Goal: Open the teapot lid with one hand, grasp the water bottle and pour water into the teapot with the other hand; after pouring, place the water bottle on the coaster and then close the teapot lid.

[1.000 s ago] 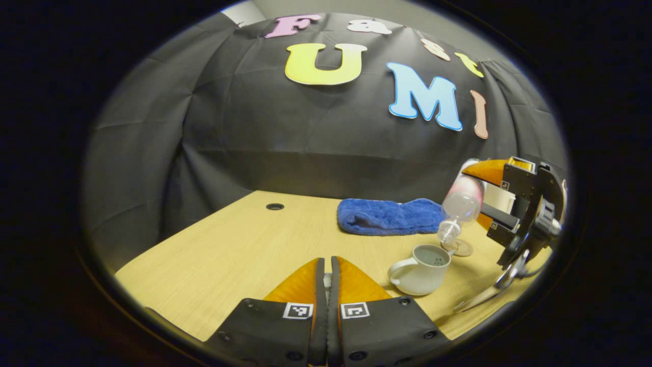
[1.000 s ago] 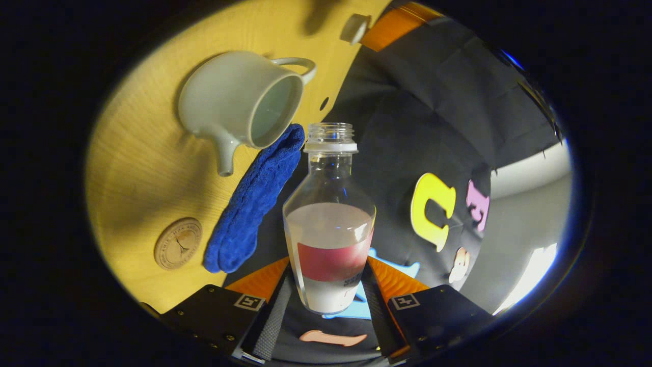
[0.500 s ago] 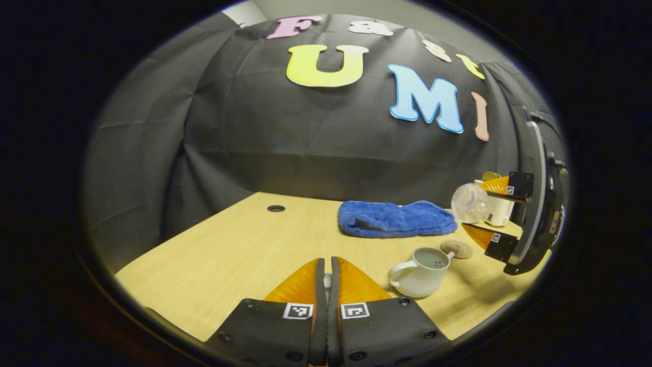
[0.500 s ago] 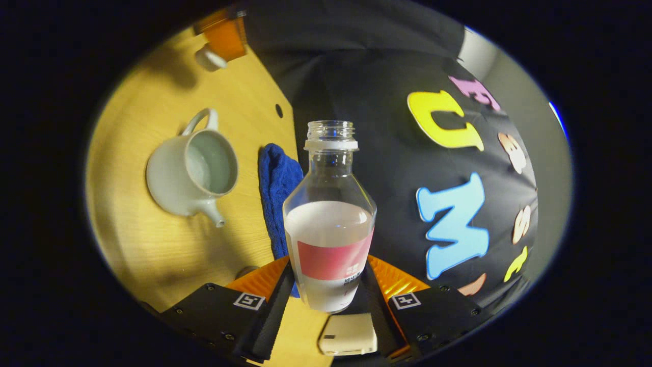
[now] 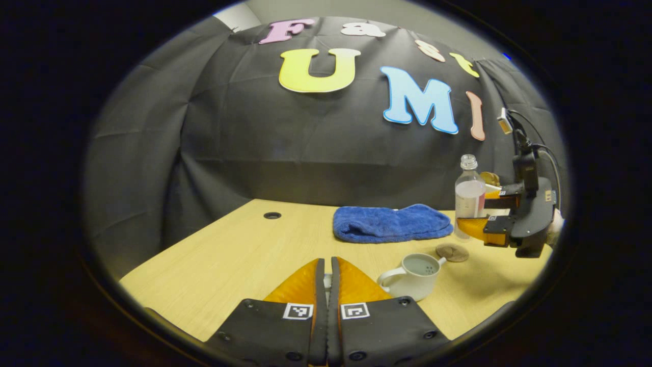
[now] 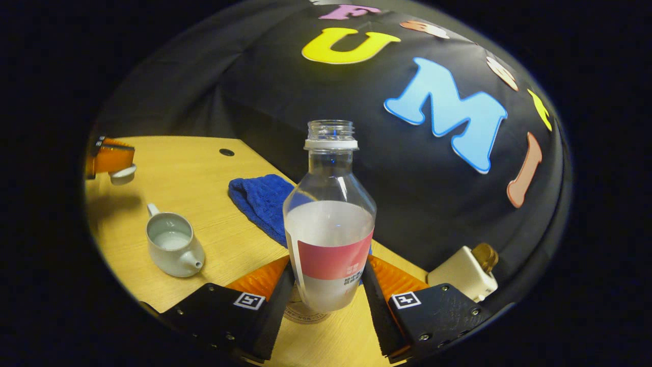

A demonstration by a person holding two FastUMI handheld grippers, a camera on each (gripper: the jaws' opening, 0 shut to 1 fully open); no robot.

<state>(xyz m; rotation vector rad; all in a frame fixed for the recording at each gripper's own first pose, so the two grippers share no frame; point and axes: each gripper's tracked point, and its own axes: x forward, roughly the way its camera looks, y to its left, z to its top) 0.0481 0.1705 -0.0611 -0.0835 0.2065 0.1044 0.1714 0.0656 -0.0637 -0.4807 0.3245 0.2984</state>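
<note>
My right gripper (image 6: 328, 265) is shut on a clear water bottle (image 6: 330, 224) with a red label. The bottle is uncapped, upright and partly full. The round coaster (image 6: 305, 315) peeks out right under its base; I cannot tell whether they touch. The white teapot (image 6: 170, 247) stands open on the table to the left, with water inside. In the left gripper view the bottle (image 5: 469, 196) and right gripper (image 5: 476, 210) hang just beyond the coaster (image 5: 452, 252), right of the teapot (image 5: 412, 275). My left gripper (image 5: 327, 262) is shut on the teapot lid (image 6: 122, 174), held above the table.
A folded blue towel (image 5: 392, 223) lies behind the teapot near the booth wall. A small white box with a brown cap (image 6: 463, 270) stands at the table's right end. The wooden table (image 5: 244, 255) has a cable hole (image 5: 272, 215) at the back left.
The bottle has swung from tipped mouth-down over the teapot to upright and moved right, over the coaster. The left gripper has stayed nearly still with the lid.
</note>
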